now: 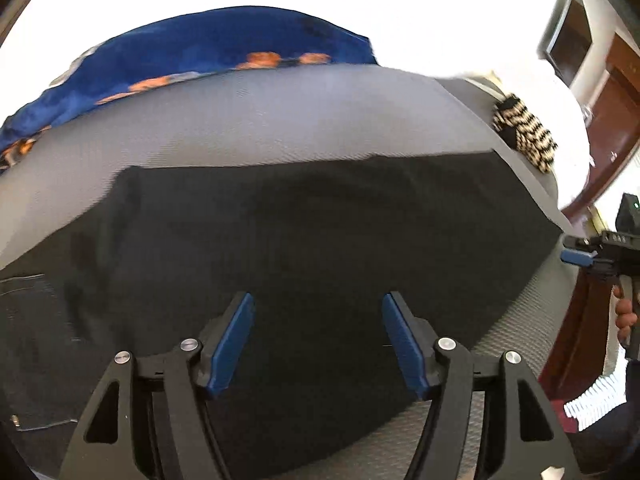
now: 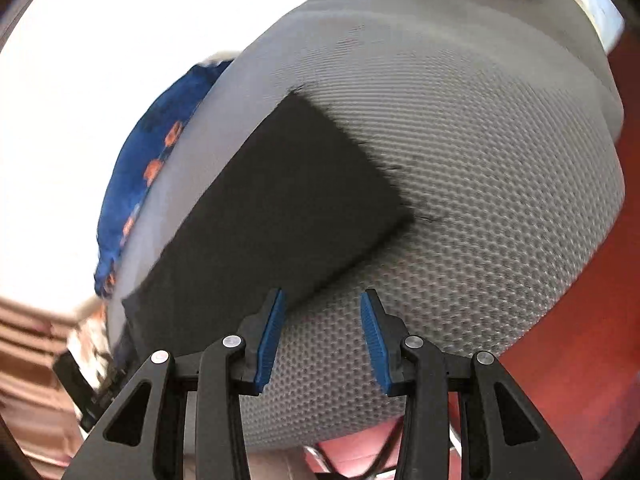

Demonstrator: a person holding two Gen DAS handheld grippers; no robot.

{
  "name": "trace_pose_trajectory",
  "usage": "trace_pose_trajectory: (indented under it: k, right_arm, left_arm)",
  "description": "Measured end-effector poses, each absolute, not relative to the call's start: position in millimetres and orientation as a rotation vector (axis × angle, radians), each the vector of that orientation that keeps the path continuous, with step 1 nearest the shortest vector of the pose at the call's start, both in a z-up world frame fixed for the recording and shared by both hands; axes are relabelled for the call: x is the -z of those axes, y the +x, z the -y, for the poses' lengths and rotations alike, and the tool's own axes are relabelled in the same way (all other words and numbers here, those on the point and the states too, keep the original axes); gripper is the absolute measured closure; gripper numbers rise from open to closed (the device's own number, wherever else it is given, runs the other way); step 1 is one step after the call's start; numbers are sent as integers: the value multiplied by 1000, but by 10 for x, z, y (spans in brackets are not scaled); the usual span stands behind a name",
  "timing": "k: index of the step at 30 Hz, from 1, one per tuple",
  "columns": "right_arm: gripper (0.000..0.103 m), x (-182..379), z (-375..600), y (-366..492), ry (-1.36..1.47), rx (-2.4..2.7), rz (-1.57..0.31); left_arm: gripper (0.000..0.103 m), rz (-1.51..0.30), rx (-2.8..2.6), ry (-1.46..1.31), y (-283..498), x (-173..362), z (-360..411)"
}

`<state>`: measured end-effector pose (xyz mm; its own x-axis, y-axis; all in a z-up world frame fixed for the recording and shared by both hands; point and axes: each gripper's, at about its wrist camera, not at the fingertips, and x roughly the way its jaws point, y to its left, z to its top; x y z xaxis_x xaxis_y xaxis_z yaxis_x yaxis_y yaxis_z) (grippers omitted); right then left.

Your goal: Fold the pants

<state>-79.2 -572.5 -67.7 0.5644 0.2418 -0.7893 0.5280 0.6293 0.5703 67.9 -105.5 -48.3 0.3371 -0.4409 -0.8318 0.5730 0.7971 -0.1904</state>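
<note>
1. Your left gripper (image 1: 318,344) is open, blue pads apart, nothing between them.
2. The pants (image 1: 280,248) lie flat on the grey mesh pad (image 1: 260,120), directly under and ahead of your left gripper. The dark cloth fills the gap between the jaws; I can't tell whether the tips touch it.
3. A back pocket (image 1: 28,300) with a rivet sits to the left of your left gripper.
4. Your right gripper (image 2: 323,336) is open too, nothing between the pads.
5. From your right gripper, the pants (image 2: 280,208) run ahead and to the left. Their near edge passes by the left finger (image 2: 272,336); the right finger sits over bare mesh pad (image 2: 480,200).
6. In the left wrist view, your right gripper (image 1: 576,254) sits far right, beyond the pants' right edge, hand (image 1: 626,316) on the grip.
7. Blue patterned cloth (image 1: 200,52) lies beyond the pad's far edge; a black-and-cream striped item (image 1: 524,132) lies on the far right corner.
</note>
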Motion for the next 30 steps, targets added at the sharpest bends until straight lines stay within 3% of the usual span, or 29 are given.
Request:
trace_pose_trajectory:
  k: [11, 13, 15, 18, 25, 30]
  right_arm:
    - [62, 860, 6090, -553, 970, 222, -859]
    - [70, 879, 6118, -473, 977, 204, -844]
    - [84, 899, 6102, -419, 987, 198, -846]
    - [92, 929, 6069, -344, 994, 194, -851]
    - [96, 674, 5939, -171, 1073, 105, -807]
    - [96, 242, 5448, 220, 972, -39, -806]
  left_arm:
    - [40, -1108, 649, 153, 589, 681, 1473]
    - [40, -1095, 639, 165, 587, 692, 1476]
    - [40, -1074, 630, 208, 565, 704, 1530]
    - [39, -1049, 617, 249, 537, 722, 1563]
    - [38, -1086, 640, 17, 735, 510, 1228]
    - [37, -1060, 544, -86, 898, 280, 703]
